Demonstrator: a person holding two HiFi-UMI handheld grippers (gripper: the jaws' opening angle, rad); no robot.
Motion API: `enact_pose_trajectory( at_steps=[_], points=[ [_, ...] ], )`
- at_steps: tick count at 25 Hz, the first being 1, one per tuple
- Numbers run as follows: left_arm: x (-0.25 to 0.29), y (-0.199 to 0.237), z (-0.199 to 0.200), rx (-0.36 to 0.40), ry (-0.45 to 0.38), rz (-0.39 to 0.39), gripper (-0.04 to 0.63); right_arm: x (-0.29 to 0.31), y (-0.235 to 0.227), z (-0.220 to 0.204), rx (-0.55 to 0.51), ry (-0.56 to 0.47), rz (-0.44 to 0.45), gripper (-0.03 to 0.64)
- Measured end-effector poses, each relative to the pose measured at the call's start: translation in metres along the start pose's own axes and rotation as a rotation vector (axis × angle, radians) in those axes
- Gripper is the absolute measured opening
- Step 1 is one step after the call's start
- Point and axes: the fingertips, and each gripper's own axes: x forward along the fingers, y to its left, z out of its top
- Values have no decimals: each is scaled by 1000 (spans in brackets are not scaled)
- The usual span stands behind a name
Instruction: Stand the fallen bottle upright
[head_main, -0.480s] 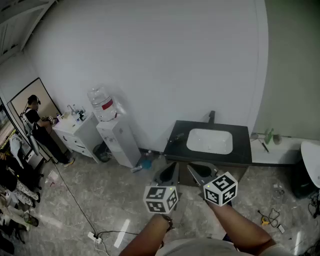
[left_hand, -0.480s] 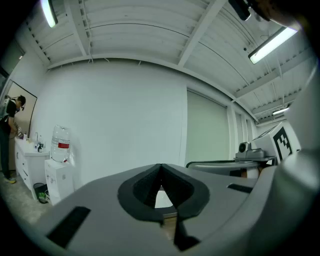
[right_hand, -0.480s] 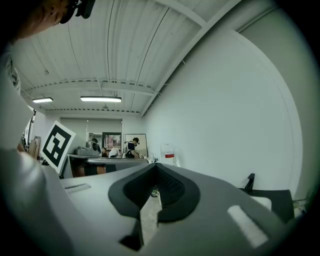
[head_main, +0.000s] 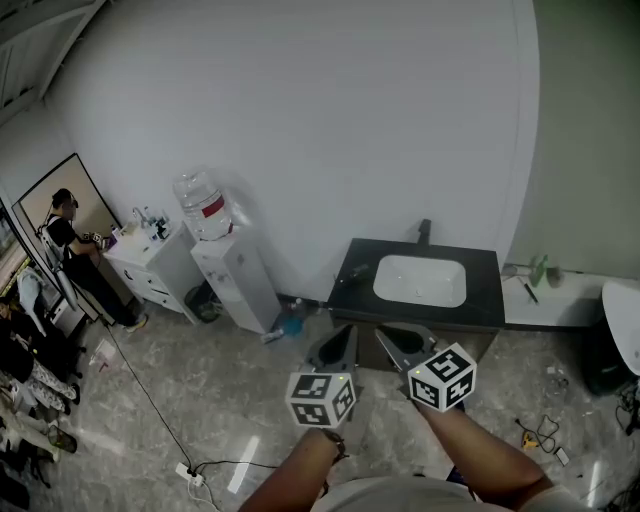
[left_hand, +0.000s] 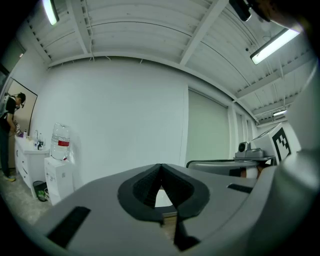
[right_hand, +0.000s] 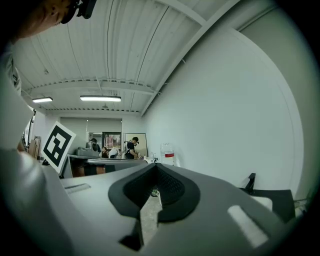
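- Step in hand: approach. Nothing is gripped and the bottle is not yet reached.
- Bottle (head_main: 273, 338): probably the small pale thing lying on the floor (head_main: 200, 400) at the foot of the dispenser (head_main: 235, 280), just beside a blue item (head_main: 293, 324). It is too small to confirm.
- Left tongs (head_main: 336, 350): closed, tips touching, nothing between them.
- Right tongs (head_main: 400, 346): closed, empty.
- Pose: left forearm (head_main: 297, 470) and right forearm (head_main: 485, 455) reach forward from the lower edge of the head view. The two tongs are held level, side by side and near each other, aimed toward the dark worktop (head_main: 480, 310) with the sink (head_main: 420, 282). Both are well apart from the bottle, which lies to their left and lower.
- Method, judged:
  - Turn toward the dispenser, get low and open one pair of tongs wide before closing in.
  - Come at the bottle across its width, not along it, and grip the upper body near the neck.
  - Pivot it about its base edge until the base sits flat on the floor.
  - Let go only once it stands on its own.
- Hazards, judged:
  - A round bottle may roll on the smooth floor at first touch.
  - The dispenser and blue item crowd the approach on that side.
  - The second pair of tongs can block the roll.
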Motion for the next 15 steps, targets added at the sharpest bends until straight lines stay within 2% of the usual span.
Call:
enact_pose_trajectory(
  at_steps=[15],
  points=[
    [5,79,-16,-9,44,-67,6,70,12,-32,59,19,-95,5]
  ],
)
